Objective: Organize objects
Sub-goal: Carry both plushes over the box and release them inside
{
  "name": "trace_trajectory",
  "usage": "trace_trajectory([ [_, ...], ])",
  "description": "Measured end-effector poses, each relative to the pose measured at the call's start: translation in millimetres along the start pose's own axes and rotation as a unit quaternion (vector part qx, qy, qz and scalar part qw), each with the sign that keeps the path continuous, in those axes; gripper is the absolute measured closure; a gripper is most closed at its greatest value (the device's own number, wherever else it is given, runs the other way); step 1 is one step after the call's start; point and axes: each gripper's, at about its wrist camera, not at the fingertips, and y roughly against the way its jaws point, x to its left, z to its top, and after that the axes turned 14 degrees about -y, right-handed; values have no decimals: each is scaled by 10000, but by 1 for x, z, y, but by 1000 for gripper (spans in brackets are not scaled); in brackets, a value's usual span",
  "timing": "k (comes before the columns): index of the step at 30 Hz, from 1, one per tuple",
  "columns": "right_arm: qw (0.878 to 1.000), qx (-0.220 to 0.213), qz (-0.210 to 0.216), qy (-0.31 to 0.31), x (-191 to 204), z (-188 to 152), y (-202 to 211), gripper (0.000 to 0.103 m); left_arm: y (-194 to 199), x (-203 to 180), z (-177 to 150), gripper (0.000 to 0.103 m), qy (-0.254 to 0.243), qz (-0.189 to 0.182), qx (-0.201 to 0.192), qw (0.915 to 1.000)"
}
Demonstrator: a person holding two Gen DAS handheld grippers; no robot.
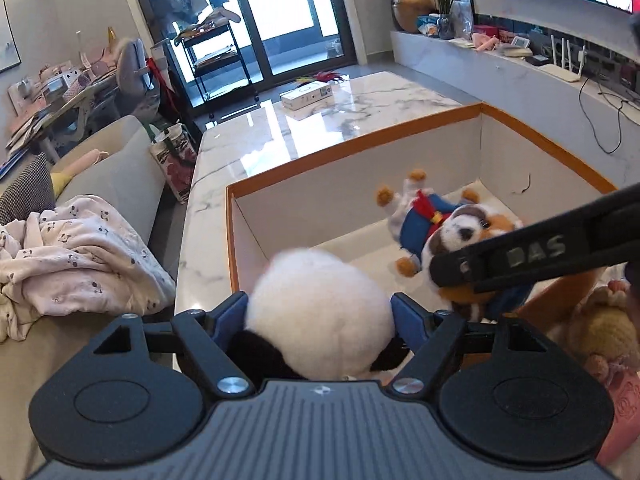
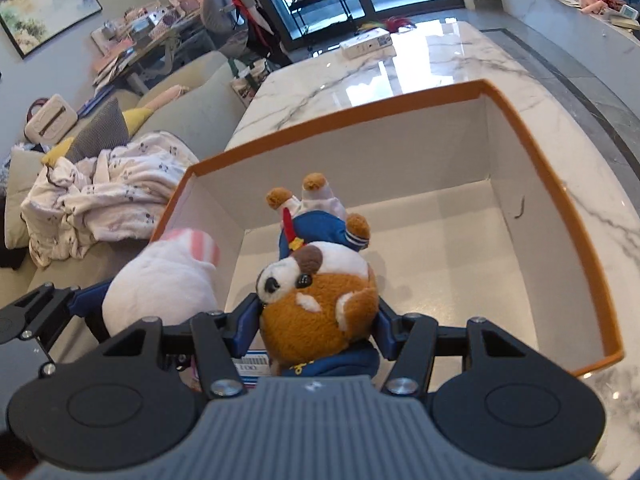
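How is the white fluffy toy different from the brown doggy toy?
The white plush toy is nearly all white with a pink-striped part; the plush dog is brown and white and wears blue clothes. The dog shows a face and points its paws at the box's far wall; the white toy shows no face. The left claw holds the white toy, the right claw the dog. Both are soft and at the box.
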Motion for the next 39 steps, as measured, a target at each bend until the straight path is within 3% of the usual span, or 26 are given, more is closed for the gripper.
trace_trajectory([
  [3, 9998, 104, -95, 104, 6, -3, -7, 44, 1, 12, -5, 15, 310, -248, -58, 9992],
  [7, 9995, 260, -171, 75, 10, -2, -13, 43, 17, 21, -11, 18, 341, -273, -260, 9987],
  [11, 9987, 351, -318, 173, 15, -4, -20, 43, 35, 41, -20, 18, 727, -292, -439, 9960],
  [15, 9976, 472, -388, 320, 22, -9, -26, 41, 41, 68, -29, 25, 1401, -407, -457, 9882],
  [21, 9975, 444, -371, 407, 29, -10, -21, 33, 22, 90, -44, 25, 2088, -687, -151, 9754],
  [23, 9979, 401, -335, 379, 27, -9, -18, 36, 15, 89, -50, 30, 2180, -791, -4, 9727],
  [25, 9984, 391, -277, 308, 24, -7, -15, 50, 8, 88, -54, 33, 2296, -892, 119, 9691],
  [27, 9983, 450, -250, 277, 21, -5, -15, 51, 5, 88, -57, 35, 2451, -1039, 166, 9638],
  [32, 9976, 631, -211, 215, 23, -6, -22, 52, -4, 81, -54, 48, 2139, -480, 609, 9738],
  [34, 9963, 841, -27, 157, 26, -7, -28, 53, -5, 82, -55, 65, 2211, -595, 616, 9715],
  [39, 9956, 901, -19, 270, 32, -12, -31, 56, -4, 77, -54, 77, 2232, -857, 555, 9694],
])
